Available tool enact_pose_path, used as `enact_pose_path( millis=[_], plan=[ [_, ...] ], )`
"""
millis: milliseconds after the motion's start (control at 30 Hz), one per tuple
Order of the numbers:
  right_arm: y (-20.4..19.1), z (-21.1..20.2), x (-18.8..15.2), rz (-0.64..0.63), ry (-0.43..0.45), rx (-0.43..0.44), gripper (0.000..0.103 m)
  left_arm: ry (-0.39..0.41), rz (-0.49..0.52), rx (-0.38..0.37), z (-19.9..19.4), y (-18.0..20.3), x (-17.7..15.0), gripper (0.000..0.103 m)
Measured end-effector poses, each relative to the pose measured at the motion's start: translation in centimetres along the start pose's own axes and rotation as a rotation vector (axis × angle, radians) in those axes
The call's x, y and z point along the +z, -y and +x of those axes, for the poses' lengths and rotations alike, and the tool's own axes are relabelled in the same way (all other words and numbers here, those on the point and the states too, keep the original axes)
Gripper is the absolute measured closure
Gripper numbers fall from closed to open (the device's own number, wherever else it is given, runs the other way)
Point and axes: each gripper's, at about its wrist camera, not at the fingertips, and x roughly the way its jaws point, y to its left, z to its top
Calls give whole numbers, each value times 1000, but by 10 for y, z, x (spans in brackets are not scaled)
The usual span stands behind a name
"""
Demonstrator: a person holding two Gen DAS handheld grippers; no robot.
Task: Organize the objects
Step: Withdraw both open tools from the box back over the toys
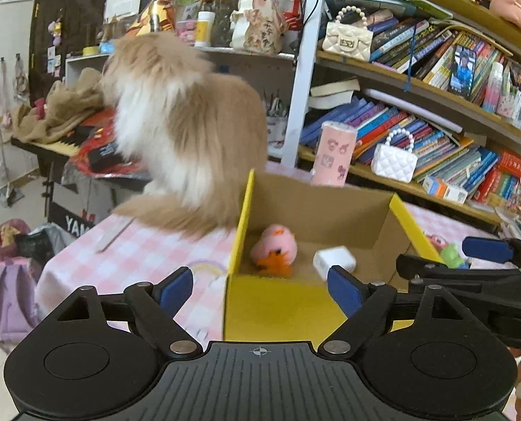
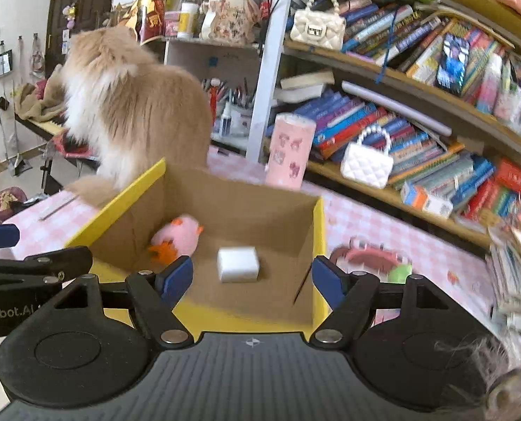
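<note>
1. A yellow box (image 2: 318, 231) sits open on the pink checked cloth (image 2: 365, 221).
2. A pink plush toy (image 2: 179, 235) lies in the box's far left corner, and a white block (image 2: 238, 264) lies near it to the right.
3. The left gripper (image 1: 260, 286) hangs wide open and holds nothing.
4. The right gripper (image 2: 251, 277) is open and empty too.
5. A fluffy cat (image 1: 176, 115) sits on the cloth at the far left of the box.
6. A green toy (image 2: 400, 273) lies on the cloth to the right of the box.

The box (image 2: 225, 193) is matt brown cardboard inside, yellow outside. A fuzzy pink plush toy (image 2: 179, 235) lies in it beside a smooth white block (image 2: 238, 264). The tablecloth (image 1: 137, 249) is soft checked cloth.
</note>
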Motion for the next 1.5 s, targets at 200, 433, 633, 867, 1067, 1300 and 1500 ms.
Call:
enact_pose_path(
  millis=[200,433,633,867,1067,1300,1500],
  plan=[
    [-14,-22,-38,46,-49,-26,29,-35,41,18,-19,-2,-27,17],
    [-19,-43,-74,100,-99,-49,29,-92,73,29,-35,0,-51,17],
    [-19,-56,-93,131,-135,-68,29,-136,105,11,-41,2,-64,17],
    [-16,-71,-114,171,-180,-114,28,-195,142,-33,-45,11,-79,17],
    [-5,-84,-130,211,-217,-172,28,-230,182,-84,-47,27,-89,16],
    [18,-98,-144,274,-243,-263,23,-246,238,-160,-46,55,-94,13],
    [41,-107,-156,328,-261,-331,22,-259,287,-225,-42,82,-96,13]
  ],
)
